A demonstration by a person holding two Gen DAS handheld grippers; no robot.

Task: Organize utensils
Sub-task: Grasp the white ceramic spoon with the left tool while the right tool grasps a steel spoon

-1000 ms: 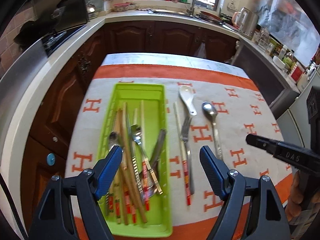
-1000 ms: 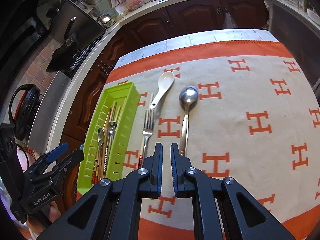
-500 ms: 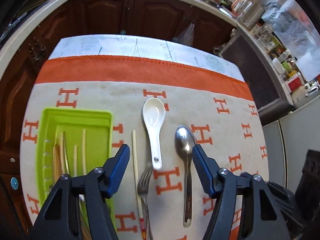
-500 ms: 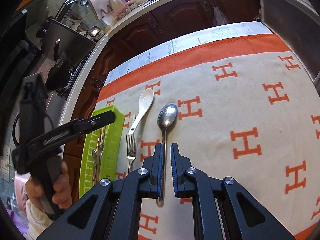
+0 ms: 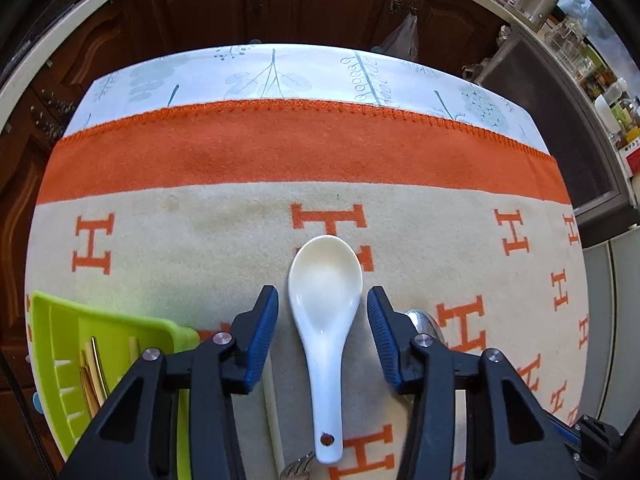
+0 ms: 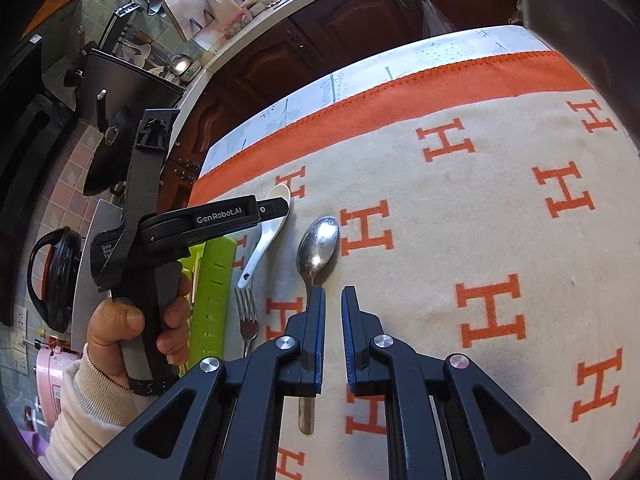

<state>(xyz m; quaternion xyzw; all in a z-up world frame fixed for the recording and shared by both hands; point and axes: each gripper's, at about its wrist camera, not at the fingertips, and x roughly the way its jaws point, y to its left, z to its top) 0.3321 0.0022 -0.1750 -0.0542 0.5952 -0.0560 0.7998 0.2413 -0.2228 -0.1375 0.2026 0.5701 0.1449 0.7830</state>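
The left tool (image 5: 323,332), its jaws just closing but still released, straddles the white ceramic spoon (image 5: 325,320) at frame centre. The right tool (image 6: 333,340) is clenched and empty above the metal spoon (image 6: 318,246). The green tray (image 5: 60,344) sits lower left on the bench (image 5: 200,248).

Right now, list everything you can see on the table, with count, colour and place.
White ceramic soup spoon: one, white, between the left hand-held gripper's open jaws.
Steel spoon: one, silver, right of the soup spoon.
Steel fork: one, silver, between tray and steel spoon.
Green plastic tray: one, lime, left, holding chopsticks.
Blanket: one, beige and orange.
Left hand-held gripper: jaws just closing, not yet touching.
Right hand-held gripper: shut, empty.
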